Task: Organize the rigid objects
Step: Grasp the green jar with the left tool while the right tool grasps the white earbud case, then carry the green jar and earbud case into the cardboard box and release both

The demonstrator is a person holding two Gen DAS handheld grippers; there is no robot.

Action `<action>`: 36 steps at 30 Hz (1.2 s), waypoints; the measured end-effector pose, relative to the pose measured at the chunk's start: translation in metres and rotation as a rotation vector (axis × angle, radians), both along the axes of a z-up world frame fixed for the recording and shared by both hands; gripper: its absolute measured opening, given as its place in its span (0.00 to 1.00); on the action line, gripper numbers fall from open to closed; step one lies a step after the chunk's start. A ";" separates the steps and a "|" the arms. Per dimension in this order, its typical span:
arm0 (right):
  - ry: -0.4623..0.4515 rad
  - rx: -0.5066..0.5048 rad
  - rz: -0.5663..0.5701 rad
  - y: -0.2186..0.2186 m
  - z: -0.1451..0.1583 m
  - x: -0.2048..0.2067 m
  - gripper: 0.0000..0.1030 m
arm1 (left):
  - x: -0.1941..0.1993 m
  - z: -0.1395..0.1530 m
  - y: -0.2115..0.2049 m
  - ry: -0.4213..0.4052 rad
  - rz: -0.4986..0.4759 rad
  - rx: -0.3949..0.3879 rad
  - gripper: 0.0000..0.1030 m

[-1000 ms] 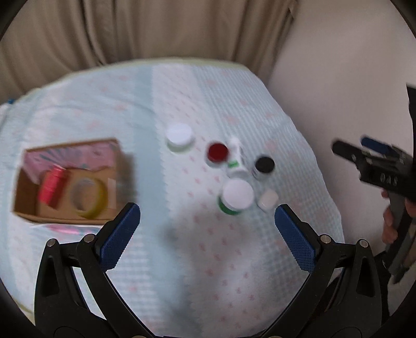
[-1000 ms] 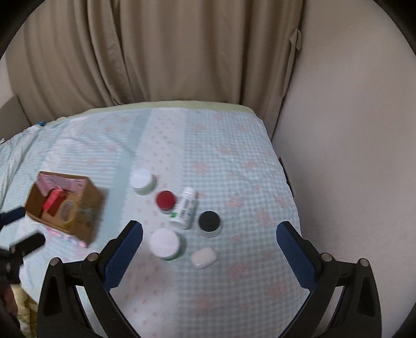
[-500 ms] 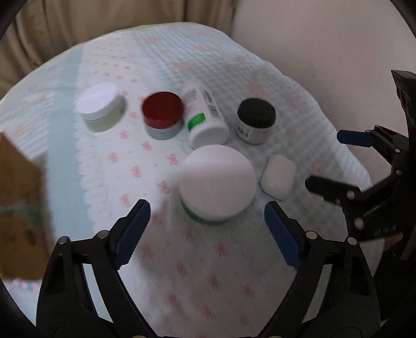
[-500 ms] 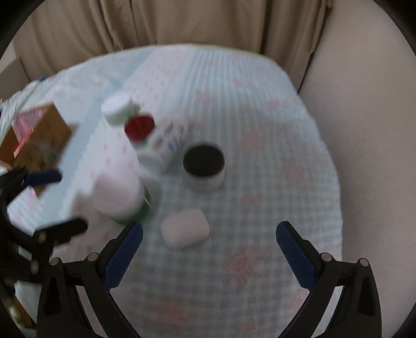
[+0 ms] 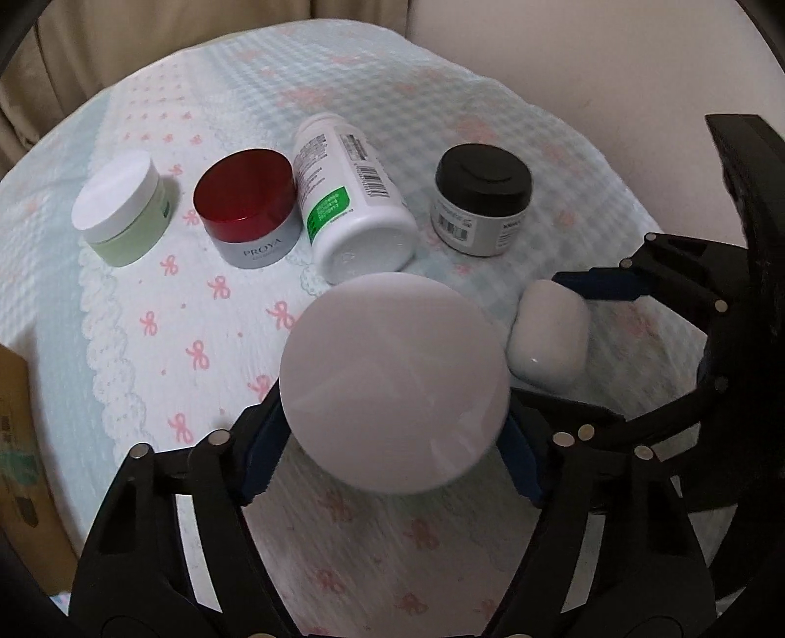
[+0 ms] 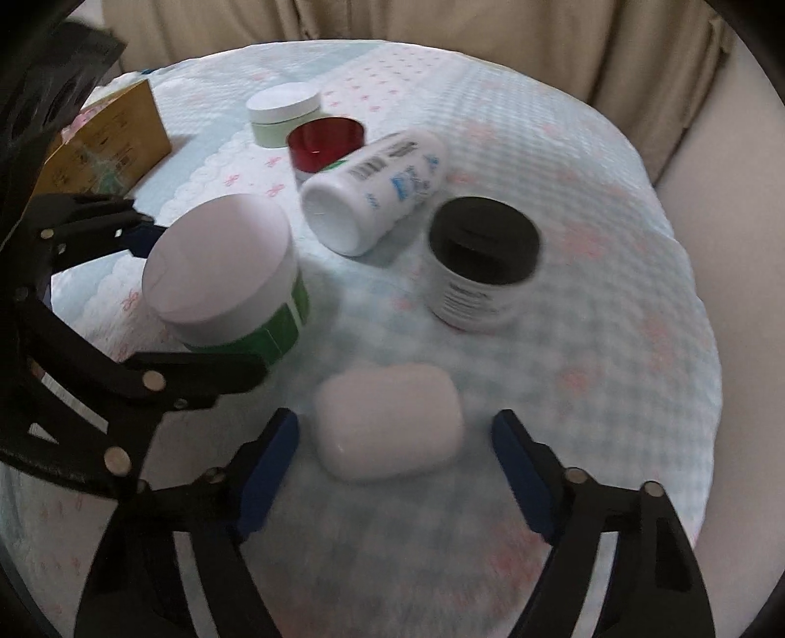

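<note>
Left tongs (image 5: 395, 441): jaws straddle the large white-lidded jar (image 5: 392, 383), lower centre of the left wrist view; they sit close at both sides, but contact is hidden under the lid, so grasping or released cannot be told.
Right tongs (image 6: 392, 461): released; jaws spread either side of the small white case (image 6: 390, 434), lower centre of the right wrist view, with a gap on both sides.
Reason for placement: both tools appear set for a side pinch, each on the item nearest it.
Other items: green jar (image 5: 122, 208), red-lidded jar (image 5: 245, 208), toppled white bottle (image 5: 351, 201) and black-lidded jar (image 5: 483, 199) form a row across the upper middle of the left view.
Destination, judged: cardboard box (image 6: 105, 140), upper left of the right view.
Surface: table (image 5: 162, 353) under a pale blue cloth with pink bows.
Room: beige curtain (image 6: 441, 34) along the top; plain wall at right.
</note>
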State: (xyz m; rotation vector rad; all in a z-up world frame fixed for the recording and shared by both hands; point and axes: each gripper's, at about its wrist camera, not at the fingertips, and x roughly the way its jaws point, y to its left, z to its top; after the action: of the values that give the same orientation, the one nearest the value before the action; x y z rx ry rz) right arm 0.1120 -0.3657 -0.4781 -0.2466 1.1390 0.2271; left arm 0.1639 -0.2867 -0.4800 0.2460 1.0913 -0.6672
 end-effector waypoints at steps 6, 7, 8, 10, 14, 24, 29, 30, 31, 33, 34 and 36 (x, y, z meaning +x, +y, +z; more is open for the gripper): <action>-0.004 0.027 -0.018 0.002 -0.001 -0.002 0.56 | 0.003 -0.003 -0.006 0.003 0.010 0.006 0.68; -0.005 0.026 -0.021 0.003 -0.001 -0.001 0.56 | 0.003 -0.003 -0.006 0.001 0.010 0.006 0.68; -0.008 0.025 -0.024 0.004 -0.001 -0.002 0.56 | 0.003 -0.002 -0.006 0.001 0.012 0.006 0.68; -0.008 0.025 -0.028 0.004 -0.001 -0.001 0.56 | 0.004 -0.001 -0.005 0.002 0.020 0.007 0.68; -0.006 0.034 -0.053 0.002 0.004 0.001 0.56 | 0.004 0.007 0.001 0.002 0.052 0.002 0.67; -0.072 0.076 -0.180 -0.010 0.068 0.001 0.56 | -0.004 0.089 0.031 -0.056 0.143 -0.058 0.67; -0.127 0.083 -0.221 -0.002 0.133 -0.006 0.56 | -0.017 0.158 0.057 -0.117 0.196 -0.086 0.67; -0.140 0.083 -0.225 0.002 0.150 -0.007 0.56 | -0.022 0.177 0.065 -0.134 0.213 -0.092 0.67; -0.156 0.082 -0.229 0.007 0.170 -0.010 0.56 | -0.025 0.192 0.073 -0.147 0.230 -0.096 0.67; -0.179 0.087 -0.233 0.018 0.204 -0.014 0.56 | -0.034 0.225 0.089 -0.165 0.268 -0.106 0.67; -0.189 0.093 -0.231 0.024 0.220 -0.016 0.56 | -0.036 0.239 0.096 -0.171 0.287 -0.110 0.67; -0.210 0.101 -0.218 0.039 0.251 -0.022 0.56 | -0.045 0.268 0.115 -0.188 0.327 -0.118 0.67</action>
State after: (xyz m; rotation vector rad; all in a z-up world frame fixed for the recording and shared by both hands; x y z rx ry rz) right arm 0.0899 -0.3270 -0.2273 -0.0542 0.9342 0.0636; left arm 0.1187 -0.1722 -0.2119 0.0253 0.8823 -0.4045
